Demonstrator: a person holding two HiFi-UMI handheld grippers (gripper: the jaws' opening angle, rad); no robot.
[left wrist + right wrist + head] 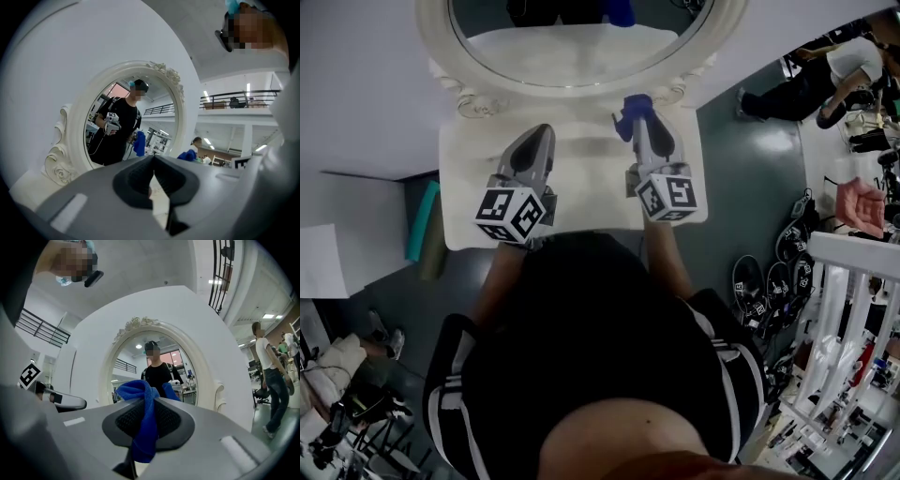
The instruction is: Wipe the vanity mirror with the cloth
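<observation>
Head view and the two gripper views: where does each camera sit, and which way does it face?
Head view: on the person's head, looking steeply down at the vanity mirror; shows their torso, left gripper and right gripper.
Left gripper view: on the left gripper, looking along its closed, empty jaws at the mirror.
Right gripper view: on the right gripper, facing the mirror past jaws clamping the blue cloth.
Shared: both gripper views show the person's reflection.
</observation>
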